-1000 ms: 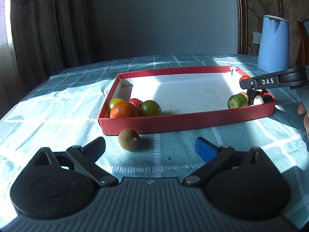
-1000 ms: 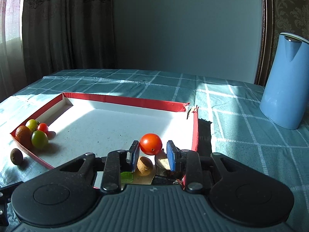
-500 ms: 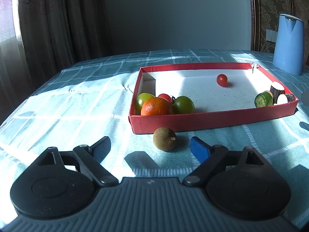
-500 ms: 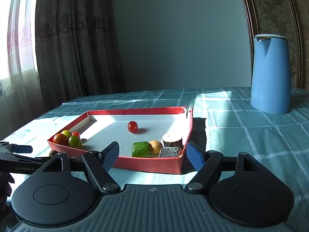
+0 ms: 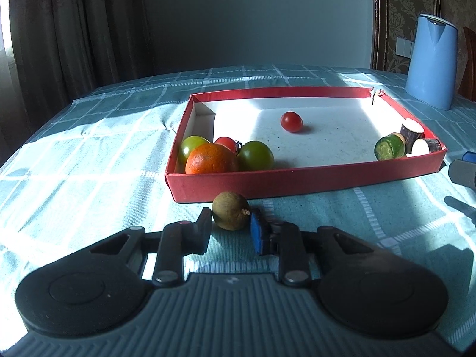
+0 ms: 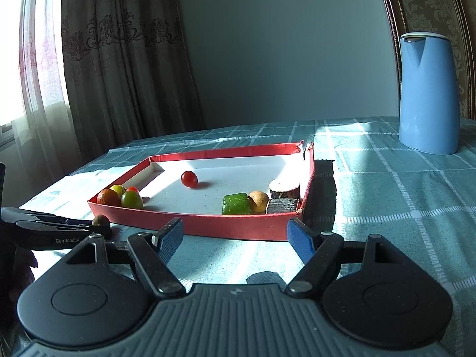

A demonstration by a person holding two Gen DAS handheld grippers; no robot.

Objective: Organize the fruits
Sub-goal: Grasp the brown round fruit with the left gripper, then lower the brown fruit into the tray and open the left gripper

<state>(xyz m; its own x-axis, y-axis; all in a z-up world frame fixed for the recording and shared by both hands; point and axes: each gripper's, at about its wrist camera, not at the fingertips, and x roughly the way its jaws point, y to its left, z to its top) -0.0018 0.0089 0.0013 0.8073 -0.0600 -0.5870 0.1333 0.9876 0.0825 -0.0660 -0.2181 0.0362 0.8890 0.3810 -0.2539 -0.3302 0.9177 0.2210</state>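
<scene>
A red box (image 5: 297,178) with a white floor lies on the teal checked cloth. In its near-left corner sit an orange (image 5: 211,158), two green tomatoes (image 5: 255,155) and a small red one (image 5: 226,142). A red cherry tomato (image 5: 291,121) lies alone mid-box. My left gripper (image 5: 230,223) is shut on a brown round fruit (image 5: 230,214) on the cloth in front of the box. My right gripper (image 6: 235,238) is open and empty in front of the box's near wall (image 6: 208,223); the brown fruit (image 6: 100,220) shows at its left.
A green chunk (image 5: 388,148), a tan fruit (image 6: 258,200) and cut wood-like pieces (image 5: 412,131) lie in the box's right corner. A blue kettle (image 6: 427,92) stands on the cloth at far right. Curtains hang at the left.
My left gripper moved forward and closed on the brown fruit. My right gripper let the cherry tomato go in the box, opened and drew back out of the box.
</scene>
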